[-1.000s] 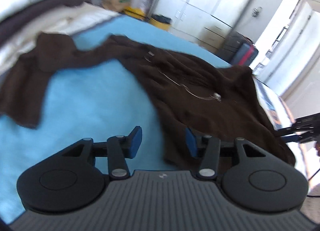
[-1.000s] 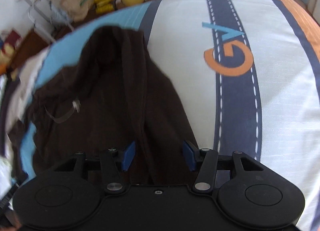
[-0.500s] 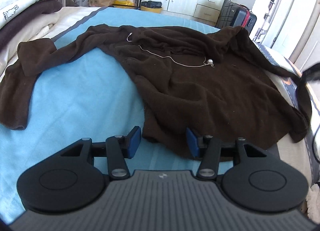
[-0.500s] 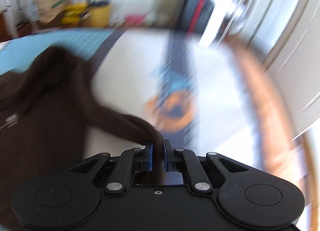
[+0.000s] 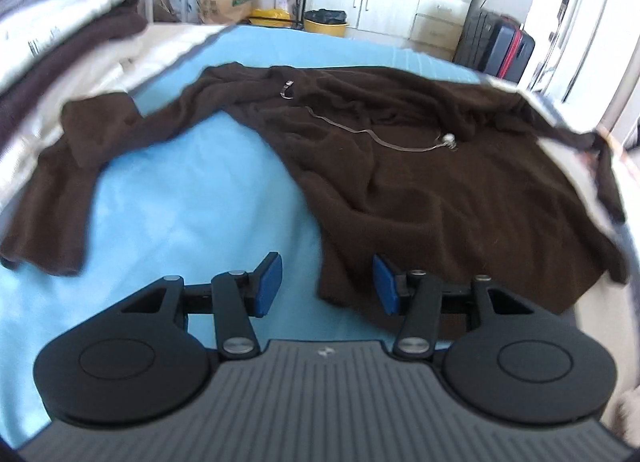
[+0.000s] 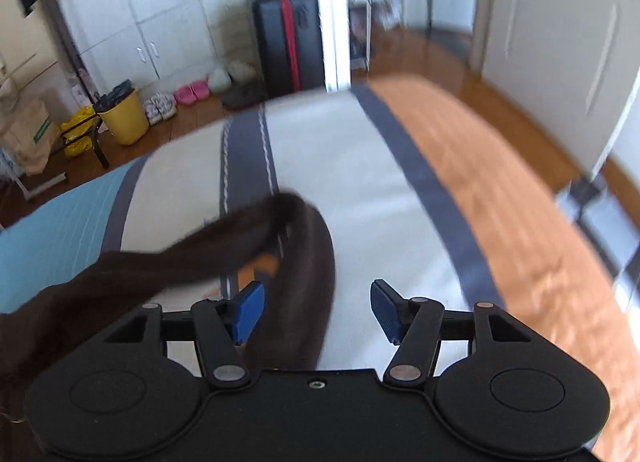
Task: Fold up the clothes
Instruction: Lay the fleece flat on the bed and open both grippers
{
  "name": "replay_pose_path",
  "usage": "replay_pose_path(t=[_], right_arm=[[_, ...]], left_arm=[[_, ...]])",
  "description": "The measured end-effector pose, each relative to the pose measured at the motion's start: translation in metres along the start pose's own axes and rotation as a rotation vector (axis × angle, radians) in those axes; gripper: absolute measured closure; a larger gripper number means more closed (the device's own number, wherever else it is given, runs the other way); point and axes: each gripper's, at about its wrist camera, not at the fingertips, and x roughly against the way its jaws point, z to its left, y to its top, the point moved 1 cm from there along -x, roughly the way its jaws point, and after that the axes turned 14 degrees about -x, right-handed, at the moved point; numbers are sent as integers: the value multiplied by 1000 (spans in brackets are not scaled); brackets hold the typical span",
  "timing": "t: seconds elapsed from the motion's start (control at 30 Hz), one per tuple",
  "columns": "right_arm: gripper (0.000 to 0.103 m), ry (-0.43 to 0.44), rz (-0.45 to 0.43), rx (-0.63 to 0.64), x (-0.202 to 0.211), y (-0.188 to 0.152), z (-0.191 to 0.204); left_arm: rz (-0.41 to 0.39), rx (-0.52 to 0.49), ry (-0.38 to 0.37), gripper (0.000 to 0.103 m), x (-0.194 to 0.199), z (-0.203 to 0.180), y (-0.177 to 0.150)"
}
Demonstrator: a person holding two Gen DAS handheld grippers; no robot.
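Brown sweater (image 5: 420, 190) sleeve (image 6: 296, 262) hangs between the right gripper's (image 6: 316, 312) wide-apart jaws; left gripper (image 5: 326, 282) jaws gape empty.

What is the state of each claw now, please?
Left claw: open, holding nothing, at the hem of the brown garment.
Right claw: open; a brown sleeve hangs between its fingers, ungripped.

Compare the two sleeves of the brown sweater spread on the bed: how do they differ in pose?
The left sleeve lies flat on the blue sheet, bent at the elbow, clear of the open left claw. The right sleeve is off the bed, looped and blurred, hanging between the open right claw's fingers. Both are the same dark brown knit.
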Motion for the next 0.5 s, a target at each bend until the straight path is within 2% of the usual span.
replay_pose_path(t=[0.07,0.13,0.17,0.2,0.23,0.27,0.3,0.33,0.43,0.47,0.5], right_arm=[[38,49,93,-47,-3,-12,-11],[39,97,177,-51,-9,-28,-4],[39,111,209,-36,-15,-34,2],[55,106,216,12,-19,-39,9],[99,89,210,78,-22,-43,17],[100,50,173,132,-20,-48,21],[99,0,121,180,-15,-52,23],[99,-12,68,193,-6,-50,21],[100,2,-96,183,25,-28,10],[100,0,-155,188,33,-17,6],[100,-23,-193,198,34,-4,2]], left_arm=[[3,23,-17,52,-5,0,2],[5,46,-35,47,-9,-1,4],[6,48,-33,41,-11,-3,5],[5,41,-24,35,-13,-7,6],[6,40,-17,31,-15,-10,7],[11,39,-9,28,-16,-13,9],[19,33,3,28,-16,-16,10],[27,24,13,30,-16,-18,11],[49,-4,53,49,-15,-19,13],[51,-11,64,59,-15,-17,12],[55,-11,71,66,-15,-15,11]])
